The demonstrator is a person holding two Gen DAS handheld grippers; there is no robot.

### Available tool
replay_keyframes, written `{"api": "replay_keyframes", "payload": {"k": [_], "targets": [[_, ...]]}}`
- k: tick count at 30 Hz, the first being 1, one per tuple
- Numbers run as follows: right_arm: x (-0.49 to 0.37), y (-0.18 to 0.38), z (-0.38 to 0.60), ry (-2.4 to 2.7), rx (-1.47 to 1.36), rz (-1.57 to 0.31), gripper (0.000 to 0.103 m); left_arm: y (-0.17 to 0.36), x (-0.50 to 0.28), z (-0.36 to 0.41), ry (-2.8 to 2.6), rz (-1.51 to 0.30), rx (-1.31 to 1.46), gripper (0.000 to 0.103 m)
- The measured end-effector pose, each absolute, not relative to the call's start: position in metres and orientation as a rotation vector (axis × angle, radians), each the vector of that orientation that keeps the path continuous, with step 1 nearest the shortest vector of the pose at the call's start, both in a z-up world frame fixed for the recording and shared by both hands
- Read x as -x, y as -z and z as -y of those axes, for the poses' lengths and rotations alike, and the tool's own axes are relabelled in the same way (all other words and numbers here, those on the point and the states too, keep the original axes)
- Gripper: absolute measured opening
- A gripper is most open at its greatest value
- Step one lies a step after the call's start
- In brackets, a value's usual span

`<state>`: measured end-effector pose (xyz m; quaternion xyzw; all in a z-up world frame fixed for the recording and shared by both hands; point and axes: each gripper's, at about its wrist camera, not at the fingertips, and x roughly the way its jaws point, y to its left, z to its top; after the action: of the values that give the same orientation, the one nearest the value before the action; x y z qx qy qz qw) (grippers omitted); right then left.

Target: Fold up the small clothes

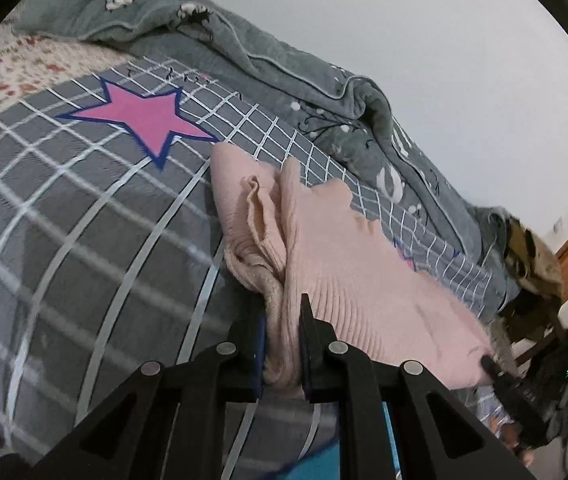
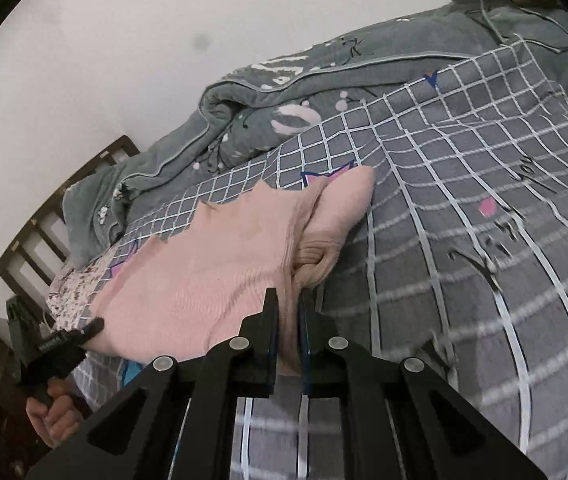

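One pink knit garment (image 1: 323, 264) on checked sheet (image 1: 84, 220), two grippers, left gripper (image 1: 283, 312) and right gripper (image 2: 288, 300); both fingers pinching its edge

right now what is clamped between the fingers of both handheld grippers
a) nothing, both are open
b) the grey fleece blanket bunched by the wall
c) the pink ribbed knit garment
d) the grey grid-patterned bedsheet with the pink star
c: the left gripper and the right gripper are each shut on an edge of the pink ribbed knit garment, stretched between them above the grid-patterned bedsheet.
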<state>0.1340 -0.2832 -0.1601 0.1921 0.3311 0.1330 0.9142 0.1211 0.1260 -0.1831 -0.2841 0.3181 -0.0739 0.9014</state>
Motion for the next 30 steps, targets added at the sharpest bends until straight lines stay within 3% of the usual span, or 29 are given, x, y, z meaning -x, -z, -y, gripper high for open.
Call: {"api": "replay_keyframes", "payload": {"k": [8, 11, 13, 15, 16, 19, 24, 30], "targets": [[-0.079, 0.166, 0.286, -0.251, -0.422, -0.651, 0.009, 0.189, -0.083, -0.121, 0.159, -0.665, 0.539, 0.016], [-0.079, 0.169, 0.279, -0.184, -0.382, -0.654, 0.013, 0.188, -0.085, -0.122, 0.141, -0.668, 0.508, 0.029], [-0.075, 0.166, 0.277, -0.165, -0.380, -0.623, 0.016, 0.186, -0.086, -0.127, 0.130, -0.659, 0.512, 0.047], [-0.068, 0.158, 0.276, -0.160, -0.375, -0.573, 0.016, 0.185, -0.088, -0.131, 0.129, -0.643, 0.530, 0.056], [-0.064, 0.153, 0.273, -0.154, -0.367, -0.544, 0.017, 0.184, -0.090, -0.132, 0.128, -0.648, 0.532, 0.056], [-0.060, 0.139, 0.258, -0.178, -0.329, -0.492, 0.033, 0.185, -0.103, -0.131, 0.133, -0.682, 0.534, 0.057], [-0.071, 0.129, 0.206, -0.252, -0.210, -0.507, 0.037, 0.184, -0.131, -0.132, 0.125, -0.760, 0.574, 0.057], [-0.106, 0.165, 0.142, -0.322, -0.117, -0.663, 0.038, 0.171, -0.166, -0.138, 0.098, -0.799, 0.564, 0.057]]}}
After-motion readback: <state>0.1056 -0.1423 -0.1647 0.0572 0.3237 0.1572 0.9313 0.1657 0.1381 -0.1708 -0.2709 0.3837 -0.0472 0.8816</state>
